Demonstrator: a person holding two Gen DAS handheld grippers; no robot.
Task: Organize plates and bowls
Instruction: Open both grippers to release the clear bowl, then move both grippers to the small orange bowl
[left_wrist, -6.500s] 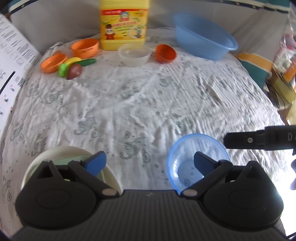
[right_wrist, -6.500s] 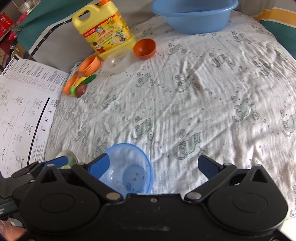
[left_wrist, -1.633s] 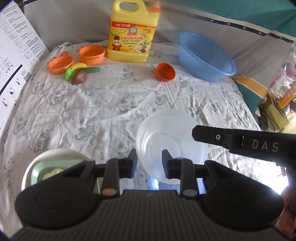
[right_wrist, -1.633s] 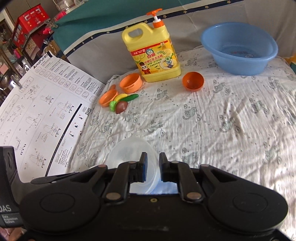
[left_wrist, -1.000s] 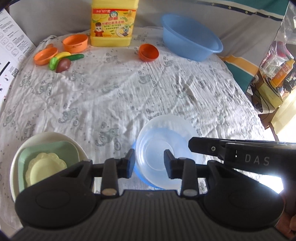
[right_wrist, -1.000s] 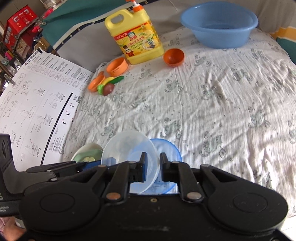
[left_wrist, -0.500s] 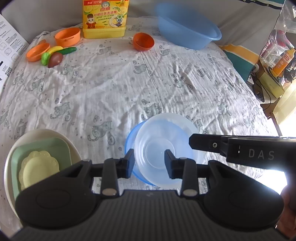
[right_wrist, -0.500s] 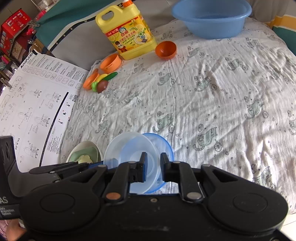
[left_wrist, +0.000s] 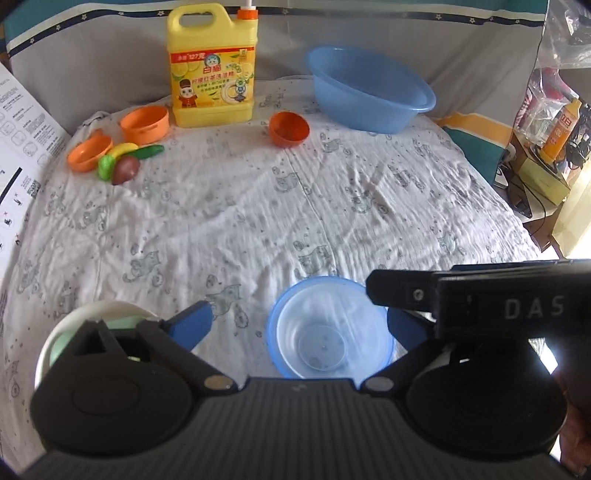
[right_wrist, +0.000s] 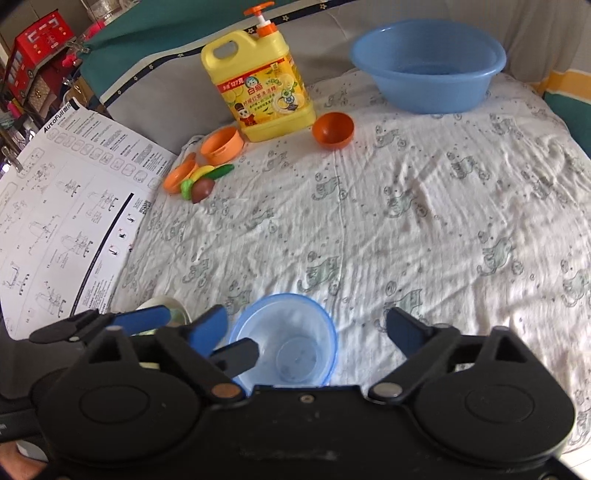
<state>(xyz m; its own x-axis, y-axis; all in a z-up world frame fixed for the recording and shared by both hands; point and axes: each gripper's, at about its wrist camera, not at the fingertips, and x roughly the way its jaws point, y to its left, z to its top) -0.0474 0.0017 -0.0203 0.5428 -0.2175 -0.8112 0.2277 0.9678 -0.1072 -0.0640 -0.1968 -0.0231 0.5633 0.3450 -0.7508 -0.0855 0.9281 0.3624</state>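
Clear bowl (left_wrist: 325, 328) sits nested in the blue bowl (left_wrist: 275, 332) beside the plate stack (left_wrist: 70, 325); both grippers (left_wrist: 299, 325) (right_wrist: 306, 328), jaws just opened wide, hold nothing; orange bowl (left_wrist: 289, 129) beside the detergent jug (left_wrist: 212, 74) remains unsorted.

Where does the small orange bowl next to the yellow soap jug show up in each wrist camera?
Left wrist: the orange bowl is upper centre, just right of the jug's base.
Right wrist: the orange bowl is upper centre, slightly right of the middle, again by the jug's lower right corner.
Shared landmark: the blue basin stands up and to the right of the bowl in both.
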